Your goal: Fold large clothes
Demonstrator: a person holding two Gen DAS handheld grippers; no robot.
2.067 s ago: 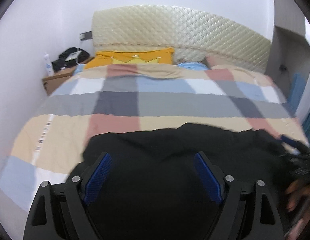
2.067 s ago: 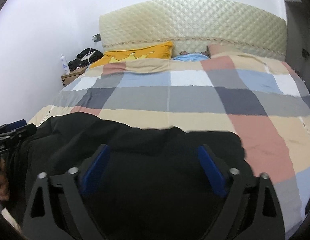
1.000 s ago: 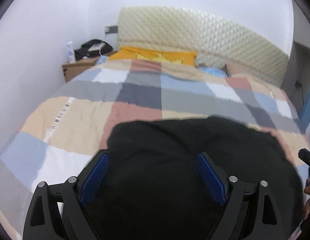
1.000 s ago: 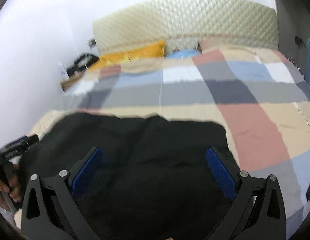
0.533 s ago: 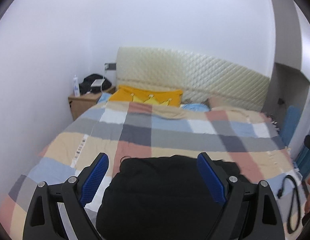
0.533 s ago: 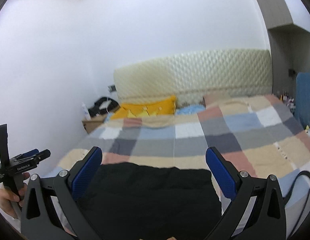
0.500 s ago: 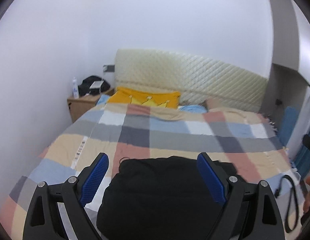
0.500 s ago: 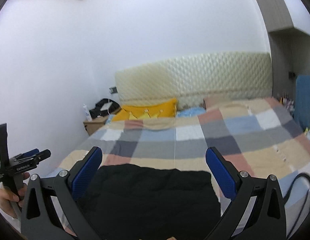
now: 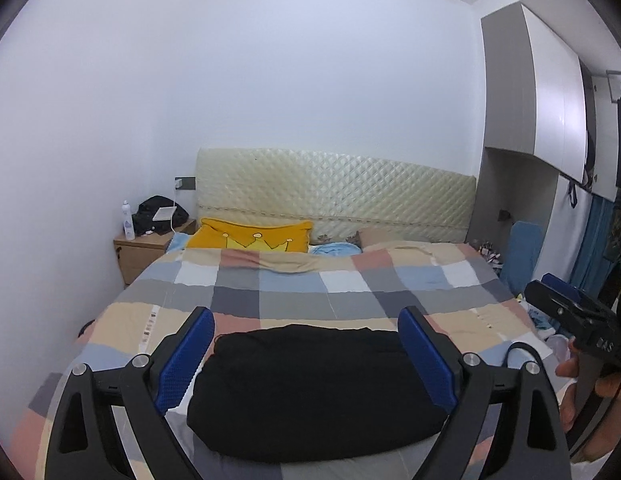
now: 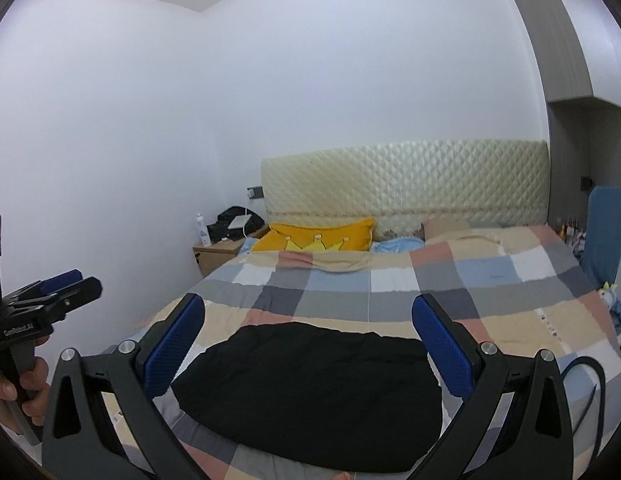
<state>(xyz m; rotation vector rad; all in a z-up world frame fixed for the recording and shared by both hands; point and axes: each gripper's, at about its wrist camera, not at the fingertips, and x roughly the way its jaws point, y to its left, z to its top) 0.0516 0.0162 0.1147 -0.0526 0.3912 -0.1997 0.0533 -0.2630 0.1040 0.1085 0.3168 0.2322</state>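
**Both grippers held open above a folded black garment on the bed**

Left wrist view: my left gripper is spread wide, its blue pads holding nothing. Between them, at 6 o'clock, the black garment lies folded in a compact bundle on the checked quilt. A yellow pillow sits at 12 o'clock by the headboard; a nightstand is at 10 o'clock. My right gripper shows at 3 o'clock.

Right wrist view: my right gripper is also wide apart and empty. The garment rests below it, clear of both pads. My left gripper appears at 9 o'clock, raised off the bed.
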